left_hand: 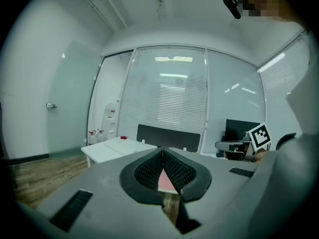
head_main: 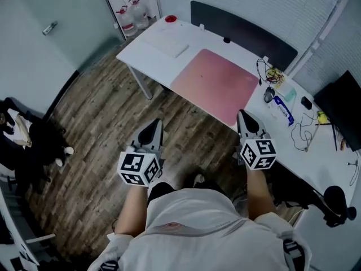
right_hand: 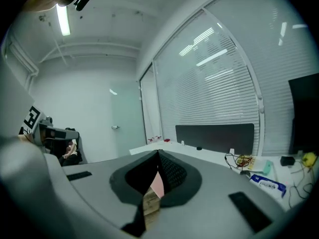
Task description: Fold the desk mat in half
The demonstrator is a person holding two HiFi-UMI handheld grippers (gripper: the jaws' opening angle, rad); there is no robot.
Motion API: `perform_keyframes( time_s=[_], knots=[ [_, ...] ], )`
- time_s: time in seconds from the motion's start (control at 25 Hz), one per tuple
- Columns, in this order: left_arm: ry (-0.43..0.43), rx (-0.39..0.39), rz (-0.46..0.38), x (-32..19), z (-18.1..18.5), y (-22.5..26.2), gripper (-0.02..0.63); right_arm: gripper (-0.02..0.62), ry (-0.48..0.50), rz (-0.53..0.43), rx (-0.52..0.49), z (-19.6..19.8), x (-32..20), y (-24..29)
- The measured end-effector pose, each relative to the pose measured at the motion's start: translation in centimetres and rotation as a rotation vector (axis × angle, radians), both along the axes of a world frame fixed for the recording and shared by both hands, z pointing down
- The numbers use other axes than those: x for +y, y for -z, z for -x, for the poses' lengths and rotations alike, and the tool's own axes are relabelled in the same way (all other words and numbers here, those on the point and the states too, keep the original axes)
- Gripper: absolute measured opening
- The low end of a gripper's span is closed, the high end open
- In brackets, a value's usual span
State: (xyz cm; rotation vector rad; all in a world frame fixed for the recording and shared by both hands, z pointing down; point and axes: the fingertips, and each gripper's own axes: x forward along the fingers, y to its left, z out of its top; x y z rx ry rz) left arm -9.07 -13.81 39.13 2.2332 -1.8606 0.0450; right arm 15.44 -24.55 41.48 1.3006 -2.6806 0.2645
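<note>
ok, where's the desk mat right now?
Head view, centre: the pink desk mat lies flat on the white desk along its near edge, between a white sheet at picture left and cables at right.

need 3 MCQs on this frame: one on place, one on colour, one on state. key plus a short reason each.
1. Where is the desk mat?
A. On the white desk, in front of the black divider panel
B. On the wood floor
C. Draped over a chair

2. What colour is the desk mat?
A. Blue
B. Grey
C. Pink

3. What state is the desk mat in?
A. Folded in half
B. Lying flat, unfolded
C. Rolled up

Key:
1 A: the head view shows it on the desktop between the near edge and the divider.
2 C: its whole surface is pink against the white top.
3 B: one flat sheet with all four edges showing and no doubled layer.
</note>
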Motion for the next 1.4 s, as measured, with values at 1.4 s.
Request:
perform_keyframes(
  time_s=[1.4],
  knots=[
    [-0.274, 0.068, 0.141, -23.1, 17.1, -8.2, 0.012, 0.201, 0.088, 0.231, 0.439, 24.8, -17.0, -15.4]
  ],
)
